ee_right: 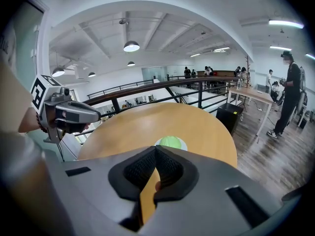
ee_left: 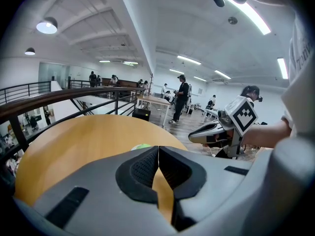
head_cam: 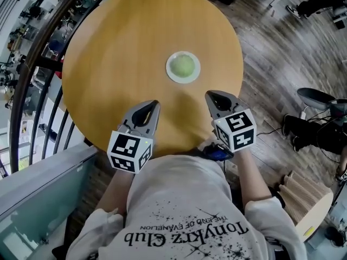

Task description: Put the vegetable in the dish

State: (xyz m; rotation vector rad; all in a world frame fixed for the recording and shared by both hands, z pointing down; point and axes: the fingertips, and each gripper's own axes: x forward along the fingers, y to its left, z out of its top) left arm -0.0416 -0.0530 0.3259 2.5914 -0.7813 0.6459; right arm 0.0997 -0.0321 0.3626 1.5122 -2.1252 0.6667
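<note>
A pale green round vegetable (head_cam: 182, 65) lies in a small white dish (head_cam: 172, 76) near the middle of the round wooden table (head_cam: 119, 53). The right gripper view shows the vegetable (ee_right: 170, 141) in the dish (ee_right: 182, 144) just beyond the jaws. My left gripper (head_cam: 154, 104) hovers over the table's near edge, jaws shut and empty. My right gripper (head_cam: 209, 95) hangs beside it to the right, also shut with nothing held. Both sit short of the dish. In the left gripper view only a sliver of the vegetable (ee_left: 141, 146) peeks above the jaws.
A dark railing (head_cam: 32, 53) curves round the table's left side, with a glass panel (head_cam: 38, 183) below it. Wooden floor (head_cam: 271, 53) lies to the right, with a black chair (head_cam: 317, 99) and a round stool (head_cam: 303, 199). Several people stand far off in the room.
</note>
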